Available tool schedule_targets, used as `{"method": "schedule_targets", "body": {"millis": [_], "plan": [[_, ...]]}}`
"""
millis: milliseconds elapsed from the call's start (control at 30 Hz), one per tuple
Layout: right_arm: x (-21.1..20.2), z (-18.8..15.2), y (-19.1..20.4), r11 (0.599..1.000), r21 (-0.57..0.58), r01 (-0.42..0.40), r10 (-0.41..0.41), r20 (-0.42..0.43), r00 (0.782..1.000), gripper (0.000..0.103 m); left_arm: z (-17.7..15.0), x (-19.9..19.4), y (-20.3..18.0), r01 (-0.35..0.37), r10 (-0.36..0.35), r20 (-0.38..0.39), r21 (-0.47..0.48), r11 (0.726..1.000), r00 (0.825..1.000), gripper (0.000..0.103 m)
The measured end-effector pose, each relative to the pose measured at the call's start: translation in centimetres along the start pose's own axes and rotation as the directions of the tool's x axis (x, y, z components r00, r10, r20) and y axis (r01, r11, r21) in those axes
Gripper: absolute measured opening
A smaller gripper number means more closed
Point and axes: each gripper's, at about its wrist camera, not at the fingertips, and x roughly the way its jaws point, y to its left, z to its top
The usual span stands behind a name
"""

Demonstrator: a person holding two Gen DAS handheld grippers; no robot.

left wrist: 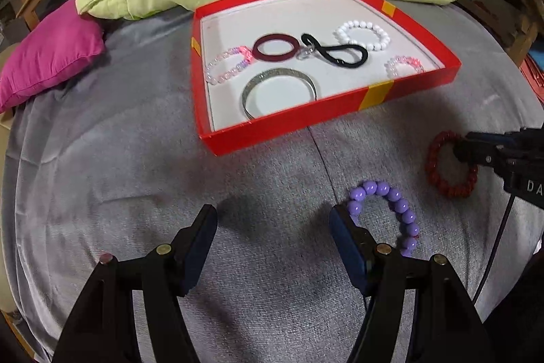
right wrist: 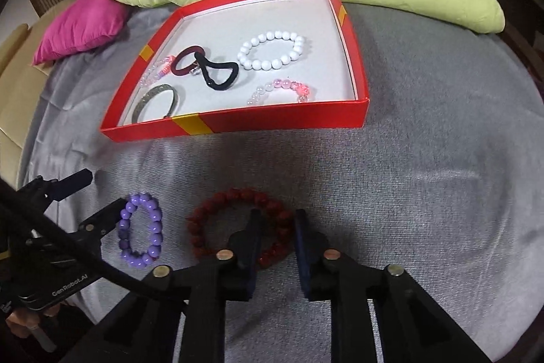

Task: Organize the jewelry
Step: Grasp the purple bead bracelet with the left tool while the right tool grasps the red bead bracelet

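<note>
Two bracelets lie on the grey bed cover (left wrist: 136, 159), short of the red box (left wrist: 340, 111). The box already holds a white bead bracelet (right wrist: 272, 51), a silver bangle (left wrist: 278, 72), a black hair tie (left wrist: 340, 56) and a few other rings.

The right tongs (right wrist: 277, 227) are drawn narrow and straddle one side of the dark red bead bracelet (right wrist: 210, 216), with one finger inside the ring and one outside. I cannot tell whether the pads press on the beads yet.

The left tongs (left wrist: 272, 220) stand open. One finger touches the near edge of the purple bead bracelet (left wrist: 394, 196), and the rest of that bracelet lies outside the gap.

**What could go wrong, as I judge it:**
- **Slipping beads:** round beads may roll out from between flat pads. A lift on a half-caught strand could then drop the red bracelet back on the cover or onto the box wall.
- **Missed grasp on the left:** if those tongs close where they are, they would probably meet on cloth and push the purple bracelet aside.
- **Snagged cover:** soft fabric under the tips could bunch up and get pinched.
- **Crowding:** the two tools work near each other, and a cable trails between them.
</note>
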Motion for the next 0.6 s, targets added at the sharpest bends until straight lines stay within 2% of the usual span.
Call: {"method": "schedule_targets", "body": {"millis": [167,300,433,533,600], "plan": [[0.2,0.2,-0.2,1.000,0.001,0.007,-0.007,0.002,1.000,0.017,-0.1,0.2,0.3,0.018,-0.019,-0.009,-0.028,0.999,1.000,0.071],[0.3,0.1,-0.3,1.000,0.008,0.016,-0.016,0.003,1.000,0.015,-0.2,0.5,0.7,-0.002,0.002,-0.003,-0.063,0.998,1.000,0.083],[0.3,0.1,-0.2,1.000,0.001,0.020,-0.020,0.001,1.000,0.015,-0.5,0.7,1.2,0.006,-0.005,0.005,-0.093,0.996,1.000,0.087],[0.5,0.1,-0.2,1.000,0.002,0.015,-0.015,-0.003,1.000,0.015,-0.8,0.9,1.4,-0.011,0.012,0.014,-0.105,0.994,1.000,0.095],[0.5,0.1,-0.1,1.000,-0.004,0.021,-0.021,-0.001,1.000,0.015,-1.0,1.3,1.5,-0.024,0.025,0.011,-0.132,0.991,1.000,0.103]]}}
